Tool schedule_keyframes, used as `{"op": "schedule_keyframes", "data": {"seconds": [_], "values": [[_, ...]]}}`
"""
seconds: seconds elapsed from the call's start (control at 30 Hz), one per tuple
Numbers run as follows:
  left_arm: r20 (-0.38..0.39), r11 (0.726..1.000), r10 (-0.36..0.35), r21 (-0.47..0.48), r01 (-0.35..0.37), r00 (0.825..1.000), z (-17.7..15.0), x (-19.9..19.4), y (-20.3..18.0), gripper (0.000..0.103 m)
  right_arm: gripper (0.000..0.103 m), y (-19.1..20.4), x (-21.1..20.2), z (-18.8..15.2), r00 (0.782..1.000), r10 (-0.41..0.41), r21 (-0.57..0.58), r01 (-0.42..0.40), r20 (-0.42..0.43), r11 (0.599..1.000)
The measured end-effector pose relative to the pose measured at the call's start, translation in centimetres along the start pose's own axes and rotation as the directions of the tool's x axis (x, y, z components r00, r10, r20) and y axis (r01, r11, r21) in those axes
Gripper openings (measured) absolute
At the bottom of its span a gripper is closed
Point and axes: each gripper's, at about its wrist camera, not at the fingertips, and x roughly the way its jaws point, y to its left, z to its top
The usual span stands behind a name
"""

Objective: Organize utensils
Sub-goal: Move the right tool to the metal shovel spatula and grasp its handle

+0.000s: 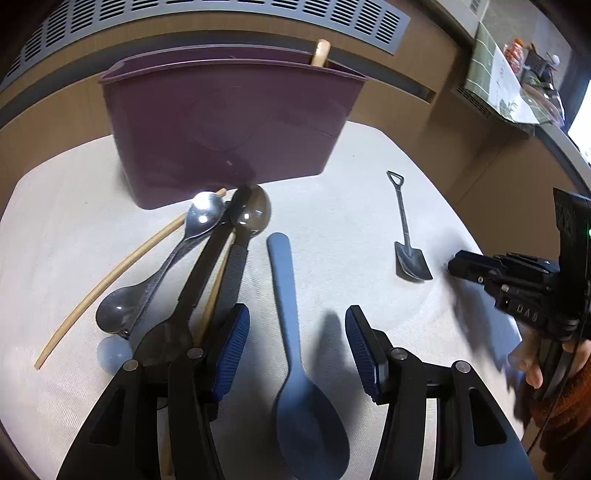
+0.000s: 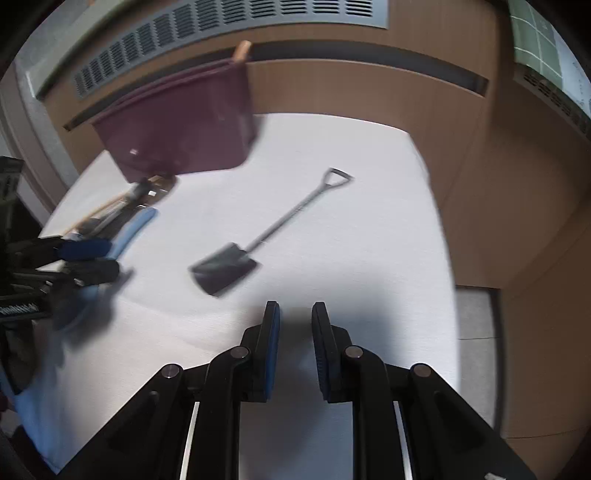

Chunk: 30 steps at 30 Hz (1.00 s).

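A maroon bin [image 1: 229, 125] stands at the back of the white table, with a wooden handle [image 1: 320, 52] poking out of it. In front of it lie metal spoons [image 1: 201, 218], a dark spoon [image 1: 251, 214], chopsticks [image 1: 110, 277] and a blue spoon [image 1: 295, 369]. My left gripper [image 1: 297, 343] hangs open over the blue spoon, its pads apart on either side of the handle. A small black shovel-shaped spoon [image 1: 406, 236] lies to the right. My right gripper [image 2: 295, 343] is open with nothing between its fingers, just short of the shovel spoon [image 2: 236, 262]. The bin [image 2: 181, 125] shows blurred.
A wooden wall with a grey vent grille [image 1: 221, 18] runs behind the table. The table's right edge [image 2: 439, 221] drops off to a brown floor. A hand in an orange sleeve [image 1: 565, 398] holds the right gripper's body [image 1: 517, 280]. A shelf with clutter [image 1: 517, 74] sits far right.
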Motion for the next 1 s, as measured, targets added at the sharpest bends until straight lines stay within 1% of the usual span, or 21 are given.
{"op": "schedule_keyframes", "data": {"seconds": [0.13,0.17,0.2,0.27,0.3,0.33,0.4,0.47,0.6,0.63,0.67,0.73,0.8,0.9,0.93,1.0], "values": [[0.003,1.0,-0.013,-0.022,0.013,1.0,0.0,-0.1,0.5,0.055,0.018,-1.6,0.8,2.3,0.995,0.094,0.101,-0.096,0.025,0.99],[0.002,1.0,-0.014,-0.023,0.014,1.0,-0.1,-0.2,0.5,0.055,0.018,-1.8,1.2,2.8,0.994,0.102,0.118,-0.104,0.024,0.988],[0.002,1.0,-0.015,-0.024,0.015,1.0,-0.1,-0.2,0.5,0.055,0.018,-2.5,2.3,4.0,0.994,0.107,0.157,-0.108,0.015,0.982],[0.003,0.999,-0.02,-0.027,0.021,1.0,-0.3,-0.3,0.6,0.055,0.017,-3.5,3.7,5.1,0.995,0.104,0.23,-0.101,-0.003,0.968],[0.004,0.999,-0.024,-0.029,0.024,1.0,-0.3,-0.3,0.7,0.055,0.017,-4.1,4.2,5.9,0.992,0.126,0.276,-0.127,0.023,0.953],[0.007,0.999,-0.029,-0.031,0.029,1.0,-0.4,-0.4,0.7,0.055,0.018,-4.2,4.6,6.5,0.991,0.134,0.288,-0.135,0.023,0.948],[0.009,0.999,-0.03,-0.031,0.03,1.0,-0.5,-0.4,0.8,0.055,0.018,-3.1,5.6,7.8,0.992,0.123,0.265,-0.123,0.015,0.957],[0.007,0.999,-0.024,-0.03,0.024,1.0,-0.5,-0.4,0.8,0.055,0.019,-1.7,6.1,8.6,0.995,0.097,0.208,-0.096,0.007,0.973],[0.002,1.0,-0.009,-0.029,0.009,1.0,-0.3,-0.3,0.6,0.055,0.022,1.2,6.3,8.7,0.996,0.087,0.079,-0.087,-0.006,0.993],[0.002,1.0,-0.006,-0.029,0.006,1.0,-0.2,-0.2,0.5,0.055,0.027,2.1,6.2,8.4,0.998,0.067,0.027,-0.067,-0.001,0.997],[0.002,1.0,0.0,-0.027,0.0,1.0,-0.2,-0.2,0.4,0.055,0.029,2.8,6.1,8.1,0.999,0.042,-0.014,-0.042,0.005,0.999],[0.003,1.0,0.009,-0.023,-0.009,1.0,-0.1,-0.1,0.2,0.055,0.03,3.7,6.0,7.6,1.0,-0.007,-0.058,0.008,0.018,0.998],[0.01,1.0,0.011,-0.019,-0.01,1.0,-0.1,0.0,0.1,0.055,0.03,4.0,5.9,7.4,1.0,-0.024,-0.048,0.024,0.013,0.999],[0.012,1.0,0.009,-0.021,-0.009,1.0,-0.1,0.1,0.1,0.055,0.03,3.3,5.9,7.7,1.0,0.013,0.002,-0.013,0.001,1.0],[0.013,1.0,0.009,-0.021,-0.009,1.0,-0.1,0.1,0.1,0.055,0.026,2.9,5.9,7.9,1.0,0.016,0.013,-0.016,0.008,1.0],[0.015,1.0,0.013,-0.017,-0.013,1.0,-0.1,0.2,0.0,0.055,0.023,2.4,6.1,8.0,1.0,-0.001,0.023,0.0,0.025,1.0]]}}
